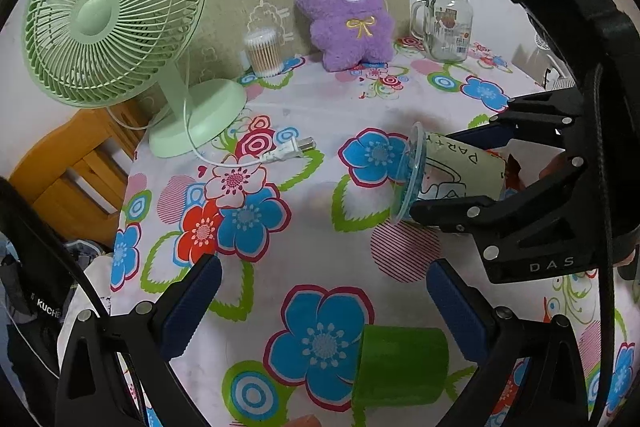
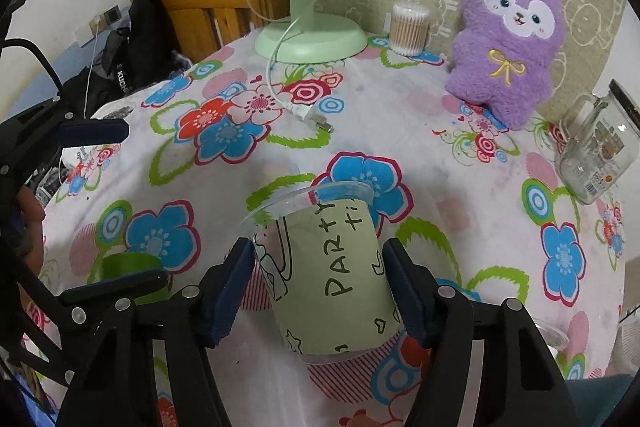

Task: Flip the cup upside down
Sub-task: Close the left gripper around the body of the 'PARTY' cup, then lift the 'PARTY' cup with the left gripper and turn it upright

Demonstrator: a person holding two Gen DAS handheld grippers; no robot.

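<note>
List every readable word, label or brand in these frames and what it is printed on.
"PARTY" and below it "ti", cut off: cup, held in the right gripper.
"DAS": right gripper body, seen from the left wrist view.
"KUCHE", cut off: black bag.
Jar labels: too small to read.
Plush tag: blurred.

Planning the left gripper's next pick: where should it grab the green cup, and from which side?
Take the green cup across the middle of its side wall, fingers on opposite sides. It lies on the floral tablecloth, its axis running left to right in the left wrist view, so come from above. The left gripper is open and already straddles it. The right gripper holds the party cup.
</note>
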